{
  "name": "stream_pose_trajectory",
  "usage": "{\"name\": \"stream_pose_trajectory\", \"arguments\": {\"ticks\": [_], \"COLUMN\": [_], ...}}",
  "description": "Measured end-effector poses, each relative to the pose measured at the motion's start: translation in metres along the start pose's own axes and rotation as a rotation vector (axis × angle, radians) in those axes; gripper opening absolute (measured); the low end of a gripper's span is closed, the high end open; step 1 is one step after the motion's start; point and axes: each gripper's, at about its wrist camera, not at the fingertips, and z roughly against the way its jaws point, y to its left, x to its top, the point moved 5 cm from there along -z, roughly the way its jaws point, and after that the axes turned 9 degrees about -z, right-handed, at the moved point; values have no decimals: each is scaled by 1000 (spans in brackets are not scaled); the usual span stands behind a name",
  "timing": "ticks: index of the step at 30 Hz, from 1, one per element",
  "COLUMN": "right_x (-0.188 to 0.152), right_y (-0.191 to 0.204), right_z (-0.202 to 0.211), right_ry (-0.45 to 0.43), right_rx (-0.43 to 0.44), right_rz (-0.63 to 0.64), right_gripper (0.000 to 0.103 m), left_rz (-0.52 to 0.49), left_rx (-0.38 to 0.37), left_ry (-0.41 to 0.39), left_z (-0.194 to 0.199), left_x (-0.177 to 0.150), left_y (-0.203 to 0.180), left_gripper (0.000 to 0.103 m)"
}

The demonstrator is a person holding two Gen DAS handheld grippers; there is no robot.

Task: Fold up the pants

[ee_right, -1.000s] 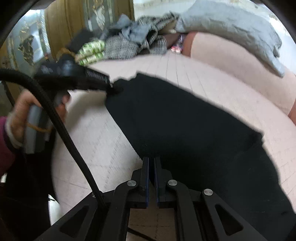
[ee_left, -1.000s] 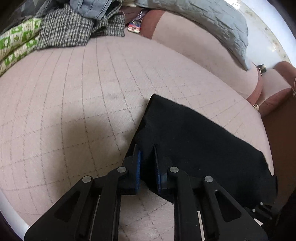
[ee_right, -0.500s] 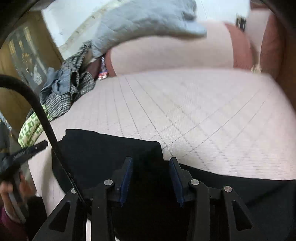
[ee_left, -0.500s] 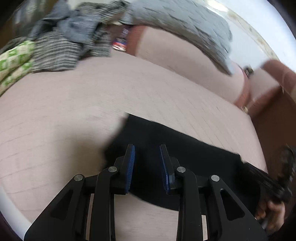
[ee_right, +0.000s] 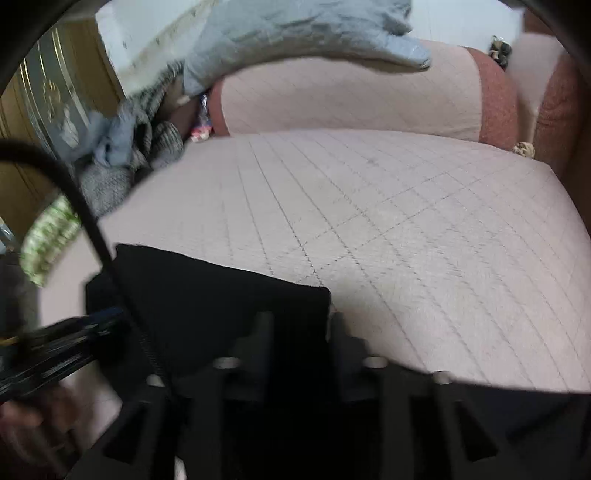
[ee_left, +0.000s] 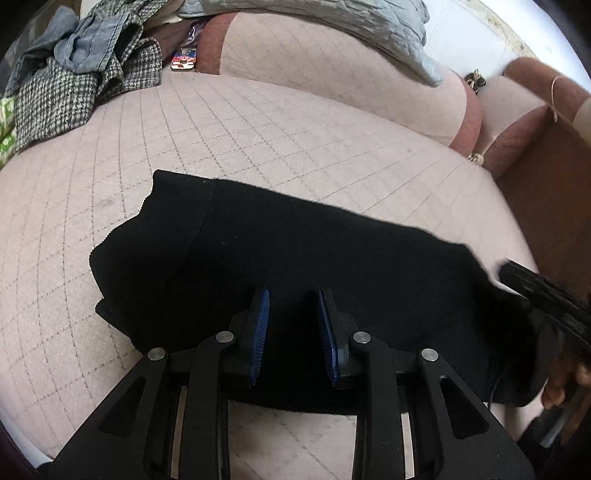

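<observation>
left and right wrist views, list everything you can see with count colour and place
pants: one, black, folded flat on the near part of the seat
sofa seat: one, pink quilted, under the pants
clothes pile: several, checked grey, blue and green, far left corner
quilted blanket: one, grey, draped over the backrest
cable: one, black, left in the right wrist view
left gripper: black with blue pads, open over the pants
right gripper: black, blurred, open at the pants' edge

The black pants [ee_left: 295, 258] lie folded in a flat band along the near edge of the pink quilted bed [ee_left: 258, 129].
</observation>
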Motion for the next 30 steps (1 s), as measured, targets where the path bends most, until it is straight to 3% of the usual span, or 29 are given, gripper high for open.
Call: {"name": "stream_pose_trajectory", "arguments": {"ticks": [2, 3, 5, 7, 9, 14, 15, 17, 20, 23, 28, 30], "right_x": [-4, -7, -13, -19, -26, -39, -41, -38, -25, -18, -51, -57], "right_y": [-22, -41, -72, -113, -148, -190, -192, -186, -185, -203, -226, -230], "right_z": [36, 55, 76, 88, 90, 61, 57, 61, 94, 125, 92, 87], "right_ry": [-17, -19, -19, 5, 43, 133, 124, 86, -43, -148, 2, -27], "right_rx": [-58, -122, -214, -328, -403, -325, -308, -268, -290, -303, -400, -412], "right_rz": [7, 12, 14, 9, -10, -105, -110, -115, -123, -217, -270, -279], "right_gripper": [43, 51, 55, 55, 55, 52, 32, 6, 6, 6, 6, 7], "left_rz": [-4, -14, -31, -47, -60, -170, -181, -193, -205, -180, -172, -179], "left_rx": [-34, -47, -73, -116, -146, -146, -145, -142, -127, -124, -102, -95], "left_ry": [-25, -39, -50, -52, -45, 18, 35, 63, 58, 33, 51, 43], "left_z": [9, 14, 21, 20, 15, -10, -15, -22, -21, -19, -30, -32], "left_x": [6, 9, 13, 17, 16, 8, 5, 0, 2, 11, 6, 2], "left_y": [-7, -14, -30, -49, -68, -116, -120, -126, -129, -122, -116, -114], "left_gripper": [24, 25, 25, 48, 52, 52, 52, 52, 52, 52, 52, 52]}}
